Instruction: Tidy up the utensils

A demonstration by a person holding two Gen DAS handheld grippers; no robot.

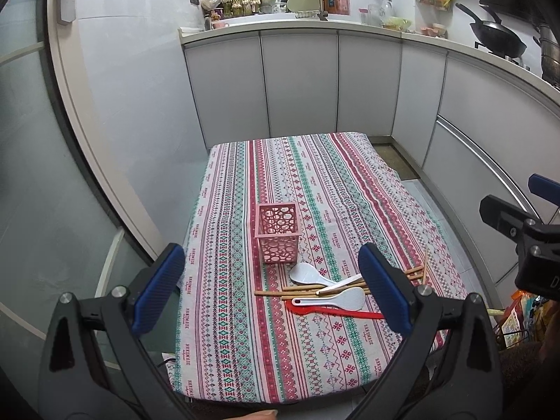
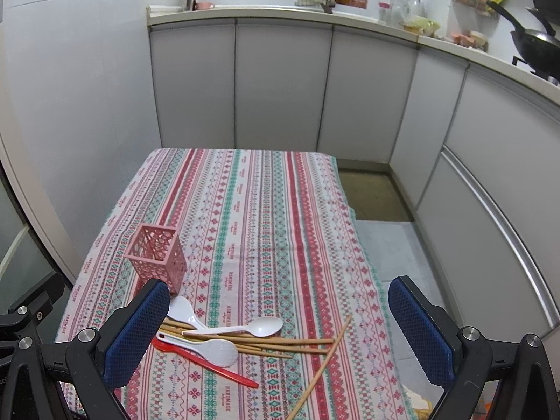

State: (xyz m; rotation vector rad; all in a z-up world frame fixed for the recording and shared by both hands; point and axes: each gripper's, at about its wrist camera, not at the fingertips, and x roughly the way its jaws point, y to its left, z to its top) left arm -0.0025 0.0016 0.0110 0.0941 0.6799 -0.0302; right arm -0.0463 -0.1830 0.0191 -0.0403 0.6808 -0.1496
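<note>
Approach step: left gripper (image 1: 271,290) and right gripper (image 2: 278,332) hover spread and empty; next, one pinches a chopstick (image 2: 280,341) for the pink holder (image 2: 155,257)

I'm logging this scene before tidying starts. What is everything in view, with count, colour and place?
Utensil holder: one, pink, perforated, upright on the table, nothing seen inside.
Rice paddles: two, white, in the pile near the holder.
Spoon: one, white, lying across the chopsticks.
Red utensil: one, under a paddle.
Chopsticks: several, wooden, count unclear; one lies apart, angled toward the table edge.
Tablecloth: one, striped pink, red and green.
Wok: one, black, on the stove.
Left tongs: open, blue pads.
Right tongs: open, blue pads.
</note>
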